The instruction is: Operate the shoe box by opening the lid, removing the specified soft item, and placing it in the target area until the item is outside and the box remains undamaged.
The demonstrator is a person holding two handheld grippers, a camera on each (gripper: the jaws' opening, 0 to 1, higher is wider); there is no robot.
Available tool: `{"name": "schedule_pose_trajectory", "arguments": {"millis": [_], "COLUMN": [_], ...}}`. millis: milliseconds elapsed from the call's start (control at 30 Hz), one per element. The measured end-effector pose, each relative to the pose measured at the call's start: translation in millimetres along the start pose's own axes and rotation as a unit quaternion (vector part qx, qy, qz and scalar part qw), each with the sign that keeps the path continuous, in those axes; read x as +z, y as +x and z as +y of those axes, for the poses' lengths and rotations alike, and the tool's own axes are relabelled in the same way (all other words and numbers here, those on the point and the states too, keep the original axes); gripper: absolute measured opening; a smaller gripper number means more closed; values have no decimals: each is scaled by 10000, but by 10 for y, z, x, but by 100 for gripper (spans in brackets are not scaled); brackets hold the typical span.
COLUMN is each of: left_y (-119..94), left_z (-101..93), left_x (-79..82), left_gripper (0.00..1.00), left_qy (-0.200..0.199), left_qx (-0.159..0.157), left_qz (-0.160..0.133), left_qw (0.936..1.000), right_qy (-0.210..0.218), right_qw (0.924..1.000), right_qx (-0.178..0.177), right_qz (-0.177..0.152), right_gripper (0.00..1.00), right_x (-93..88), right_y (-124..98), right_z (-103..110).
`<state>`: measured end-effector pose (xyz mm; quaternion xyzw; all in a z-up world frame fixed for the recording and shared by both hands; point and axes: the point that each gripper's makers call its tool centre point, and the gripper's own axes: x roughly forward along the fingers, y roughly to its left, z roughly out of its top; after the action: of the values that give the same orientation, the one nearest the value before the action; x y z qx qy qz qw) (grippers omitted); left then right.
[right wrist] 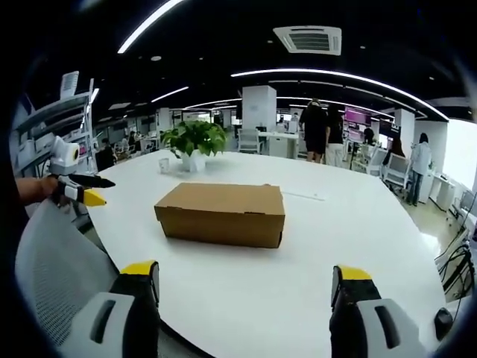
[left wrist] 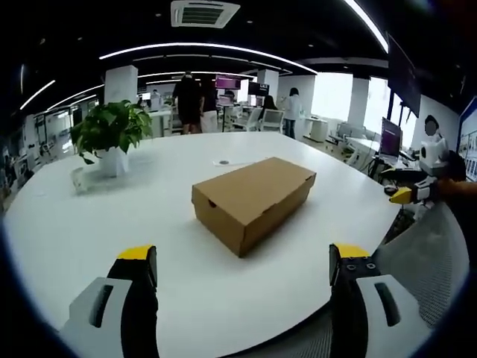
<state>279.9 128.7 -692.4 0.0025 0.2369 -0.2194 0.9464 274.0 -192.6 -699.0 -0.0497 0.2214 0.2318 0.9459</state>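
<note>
The closed brown cardboard shoe box [left wrist: 252,201] sits near the middle of the round white tabletop [left wrist: 89,224], lid still down. Both the left gripper [left wrist: 242,280] and the right gripper [right wrist: 244,287] hang back from it at the table's edge, their yellow-tipped fingers [right wrist: 140,270] spread wide and empty. The lid's front lip should probably be lifted gently with 1 gripper while the other steadies the base; thin matte cardboard creases easily. A leafy potted plant [left wrist: 112,134] stands well apart.
</note>
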Motion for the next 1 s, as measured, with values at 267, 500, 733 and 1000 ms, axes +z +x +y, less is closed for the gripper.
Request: {"name": "schedule_pose_trajectory", "arguments": {"millis": [267, 500, 733, 1000], "left_y": [61, 137, 201, 314], "left_z": [3, -2, 4, -4], "left_x": [96, 129, 156, 135], "left_gripper": [100, 100, 100, 100], "left_qy": [18, 2, -7, -29], "left_qx": [-33, -61, 3, 16], "left_qz": [-38, 6, 86, 232], "left_qw": [10000, 10000, 10000, 9997], "right_qy": [-99, -195, -224, -212], "right_qw": [9999, 9996, 9996, 9994], "right_qx": [120, 182, 176, 247], "right_qz": [56, 64, 84, 130], "right_gripper": [99, 99, 99, 97], "right_x": [0, 38, 63, 59], "right_y": [54, 106, 160, 235], "right_z": [32, 15, -60, -122]}}
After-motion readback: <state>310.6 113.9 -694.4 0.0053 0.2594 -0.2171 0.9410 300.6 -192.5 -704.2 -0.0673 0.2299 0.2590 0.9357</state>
